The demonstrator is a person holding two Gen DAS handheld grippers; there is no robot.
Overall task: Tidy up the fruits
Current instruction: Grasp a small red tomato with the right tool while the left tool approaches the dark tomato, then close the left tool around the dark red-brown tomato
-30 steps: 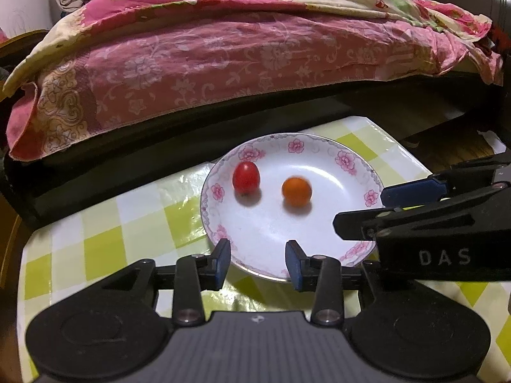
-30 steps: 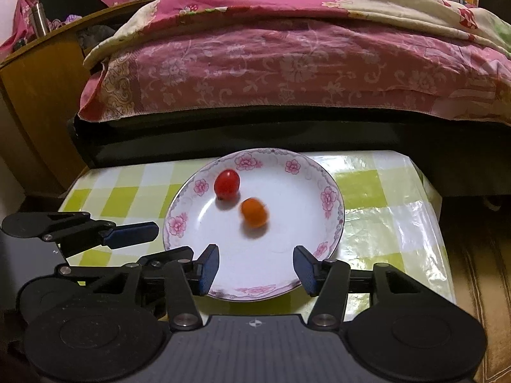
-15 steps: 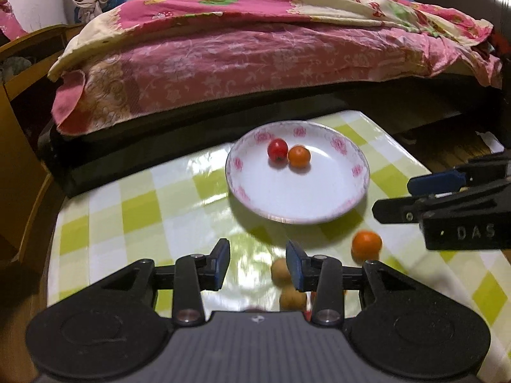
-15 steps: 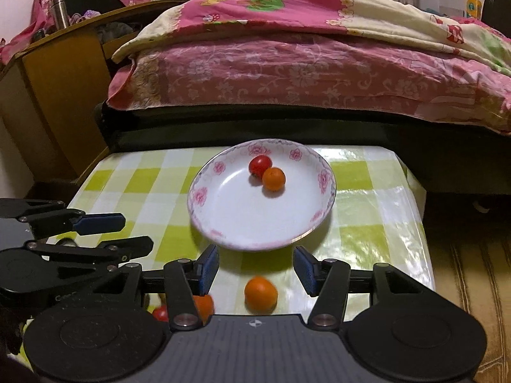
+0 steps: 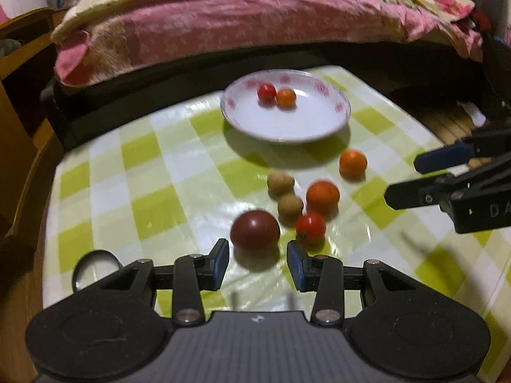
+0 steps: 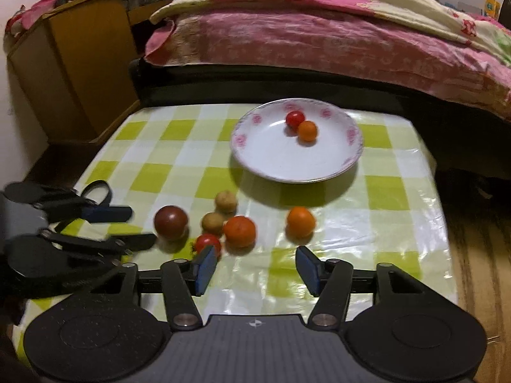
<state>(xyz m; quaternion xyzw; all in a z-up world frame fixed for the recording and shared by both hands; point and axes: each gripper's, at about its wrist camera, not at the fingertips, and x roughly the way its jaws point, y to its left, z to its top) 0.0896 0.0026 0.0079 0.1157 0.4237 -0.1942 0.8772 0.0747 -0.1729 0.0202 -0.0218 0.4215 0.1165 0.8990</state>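
Two fruits [image 6: 301, 125] sit on the plate [image 6: 255, 156] near the table's far edge; my left gripper [image 5: 257, 260] and right gripper [image 6: 256, 266] are both spread, empty.

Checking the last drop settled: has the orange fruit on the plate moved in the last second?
Yes. The orange fruit rolled toward the red tomato and now touches it on the plate.

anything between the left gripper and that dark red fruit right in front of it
Nothing visible: the left gripper is open with the dark red fruit just ahead of its fingertips on the tablecloth; the small red tomato sits apart, to the right.
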